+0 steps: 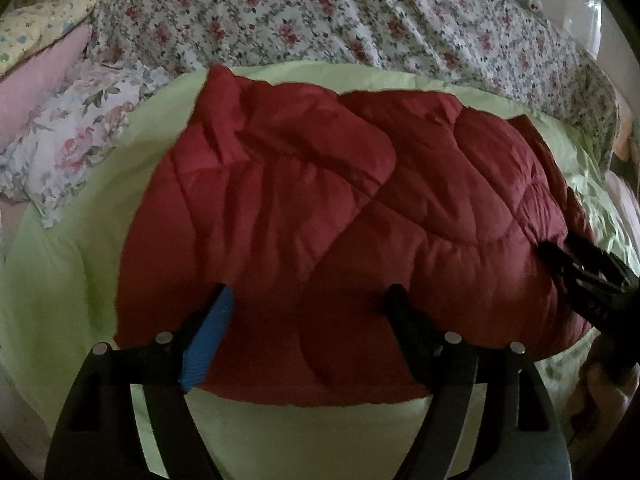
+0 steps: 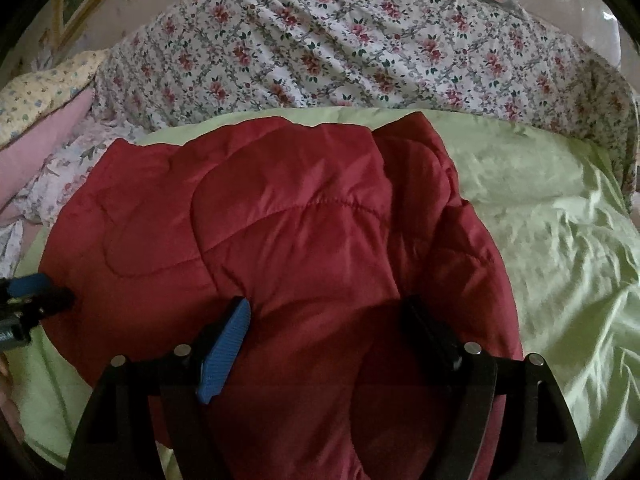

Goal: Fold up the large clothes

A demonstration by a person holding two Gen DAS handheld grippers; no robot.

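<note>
Through the left wrist camera I saw the red quilted jacket lying bunched and partly folded on the pale green sheet of the bed, its near hem between my left claw. That claw stood released, jaws spread wide over the padding without pinching it, which I judged suited letting a finished fold settle. At the right edge my right claw reached onto the jacket's far corner, but only part of it showed. Through the right wrist camera the right claw also stood released, spread above the puffy red fabric, probably placed to take the next edge. The left claw was cut off at the frame's left side. The floral bedspread lay beyond; dim light hid the jacket's sleeves and collar.
</note>
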